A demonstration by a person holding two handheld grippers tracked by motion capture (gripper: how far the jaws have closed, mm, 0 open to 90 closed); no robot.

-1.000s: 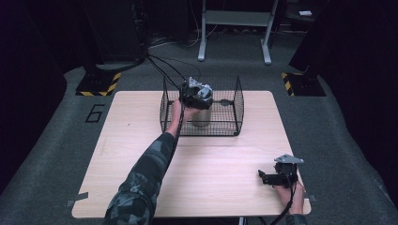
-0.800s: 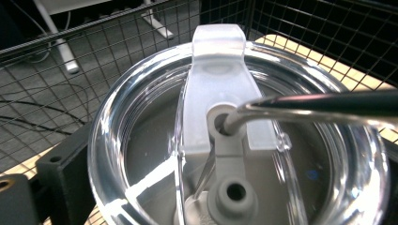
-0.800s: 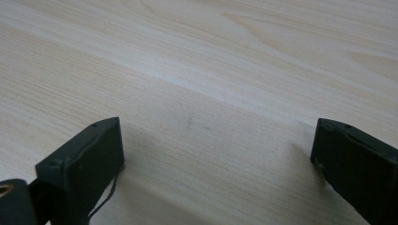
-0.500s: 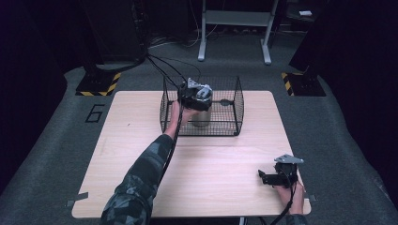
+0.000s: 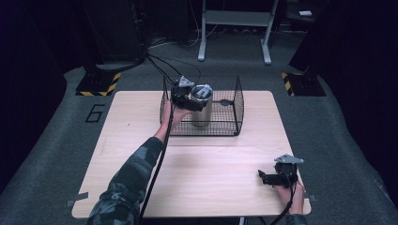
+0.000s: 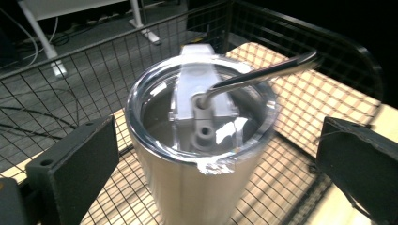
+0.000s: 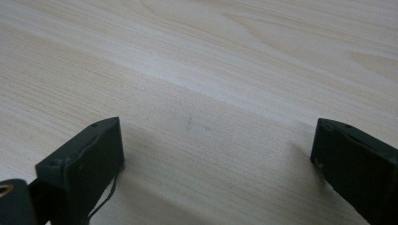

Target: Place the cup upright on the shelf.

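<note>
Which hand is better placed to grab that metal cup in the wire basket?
Left. The left gripper is at the cup, jaws open on either side. The right gripper rests far off.

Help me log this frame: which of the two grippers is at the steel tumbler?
The left gripper, reaching into the wire basket, its open jaws either side of the tumbler. The right gripper rests apart on the table near its front edge.

Dark room, grey carpet (image 5: 56, 140)
</note>
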